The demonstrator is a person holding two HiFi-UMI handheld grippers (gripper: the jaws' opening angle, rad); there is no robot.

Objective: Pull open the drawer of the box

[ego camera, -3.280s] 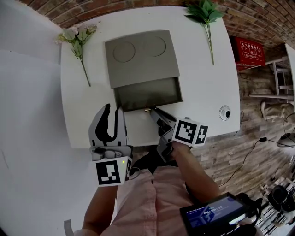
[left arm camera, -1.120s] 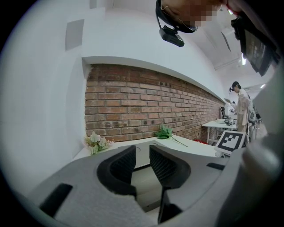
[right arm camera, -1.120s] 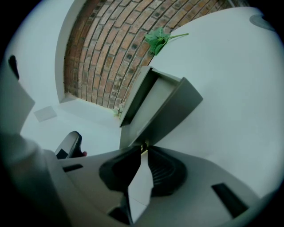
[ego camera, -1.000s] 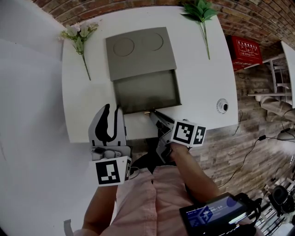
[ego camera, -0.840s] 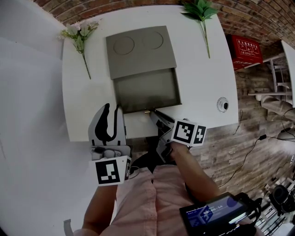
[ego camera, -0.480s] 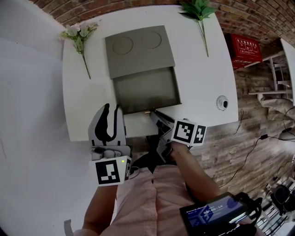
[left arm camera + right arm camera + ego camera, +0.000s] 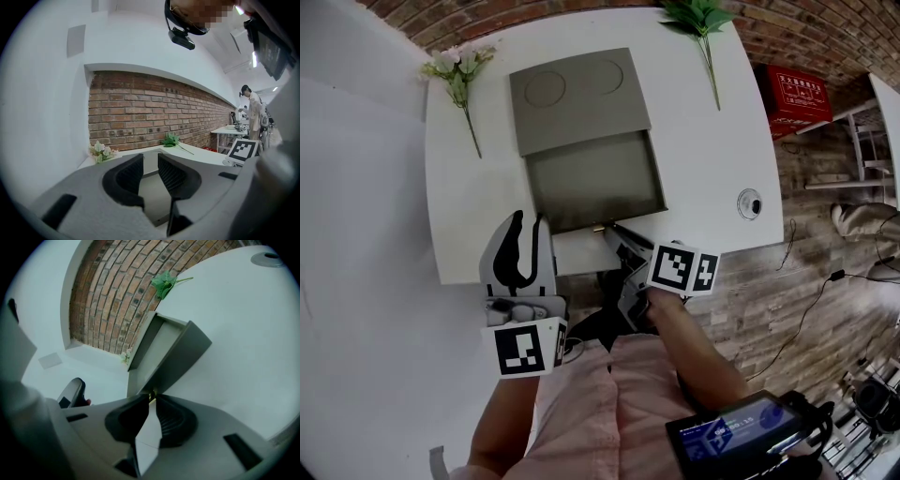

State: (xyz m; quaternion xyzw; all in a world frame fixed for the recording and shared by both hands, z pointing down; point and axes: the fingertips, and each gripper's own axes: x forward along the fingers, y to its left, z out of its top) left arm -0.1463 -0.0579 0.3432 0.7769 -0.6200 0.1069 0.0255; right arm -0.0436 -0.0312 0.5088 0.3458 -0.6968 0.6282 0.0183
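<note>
A grey box [image 7: 577,98] with two round marks on its lid sits on the white table [image 7: 703,141]. Its drawer [image 7: 592,183] stands pulled out toward me and looks empty inside. My right gripper [image 7: 609,228] reaches the drawer's front from the right and is shut on the small gold knob [image 7: 600,226]. In the right gripper view the knob [image 7: 151,393] sits pinched at the tips of the gripper [image 7: 152,397], with the drawer [image 7: 164,352] stretching away. My left gripper [image 7: 528,225] hovers at the table's near edge, left of the drawer front. It is open and holds nothing, as the left gripper view [image 7: 150,171] also shows.
A pale flower stem [image 7: 457,75] lies left of the box, a green leafy sprig [image 7: 698,19] at the far right. A small round object [image 7: 749,202] rests near the table's right edge. A red case [image 7: 797,94] stands on the wooden floor beyond.
The drawer stands further out of the box than in the oldest frame. Both grippers have stayed almost where they were.
</note>
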